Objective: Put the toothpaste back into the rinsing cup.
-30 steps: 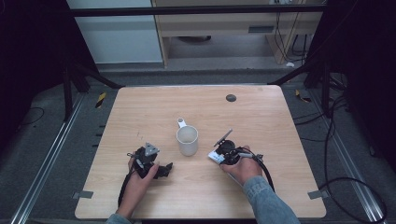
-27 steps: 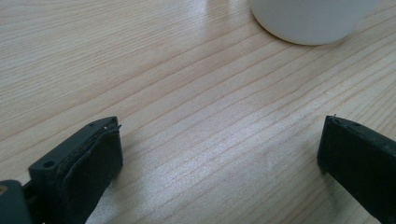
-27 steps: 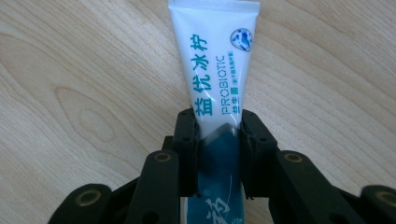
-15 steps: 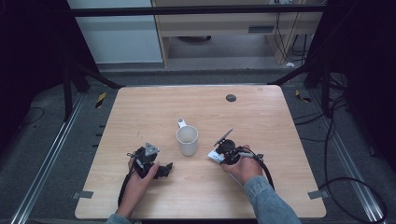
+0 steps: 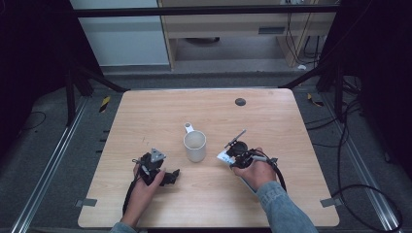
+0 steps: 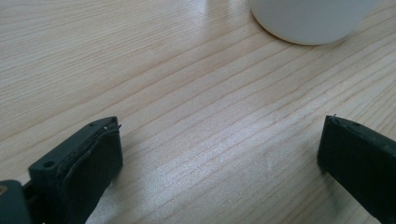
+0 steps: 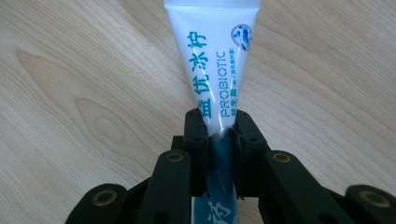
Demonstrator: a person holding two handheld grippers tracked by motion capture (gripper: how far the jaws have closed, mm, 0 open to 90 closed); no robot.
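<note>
Right gripper (image 7: 219,133) clamped tight on white toothpaste tube (image 7: 217,60), jaws just finished closing, pinching flat tail end. Tube lies on bench (image 5: 291,116) right of centre, just beside white mug (image 5: 195,146). Left gripper (image 6: 219,154) low over bench toward near-left corner, jaws wide apart, nothing between them, mug ahead.
</note>
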